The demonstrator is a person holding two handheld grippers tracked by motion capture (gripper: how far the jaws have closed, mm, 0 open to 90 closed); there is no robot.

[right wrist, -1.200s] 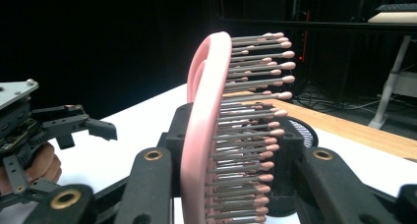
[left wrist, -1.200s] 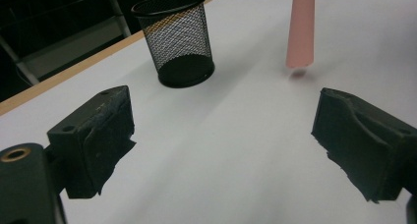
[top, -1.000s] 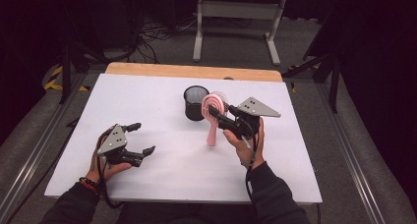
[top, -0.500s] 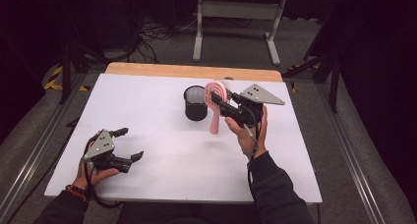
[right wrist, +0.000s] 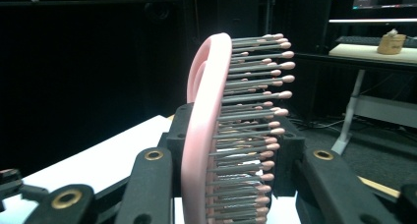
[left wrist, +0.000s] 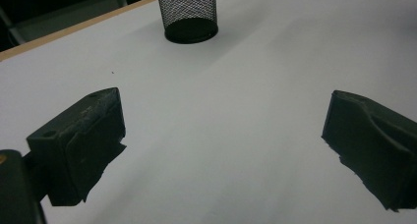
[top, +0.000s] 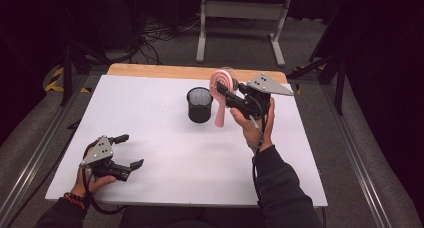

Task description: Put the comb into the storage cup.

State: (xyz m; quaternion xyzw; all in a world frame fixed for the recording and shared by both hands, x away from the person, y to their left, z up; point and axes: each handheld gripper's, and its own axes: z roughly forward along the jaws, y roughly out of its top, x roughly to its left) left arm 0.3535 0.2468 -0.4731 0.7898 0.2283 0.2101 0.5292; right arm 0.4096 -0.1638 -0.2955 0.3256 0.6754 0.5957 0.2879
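right gripper (top: 226, 94): fingers clenched on pink hairbrush (top: 220, 99), aloft at 3 o'clock of mesh cup (top: 199, 104) | left gripper (top: 125, 151): fingers released, just been opening, nothing between | risk: dangling handle clips cup rim, tipping it

Bright overhead light floods the white worktop (top: 165, 133) while the room behind sits nearly black. Soft, faint shadows pool beside the mesh cup (top: 199, 104). The left gripper view looks hazy and soft; the pink hairbrush (right wrist: 216, 135) looms close, edges slightly blurred.
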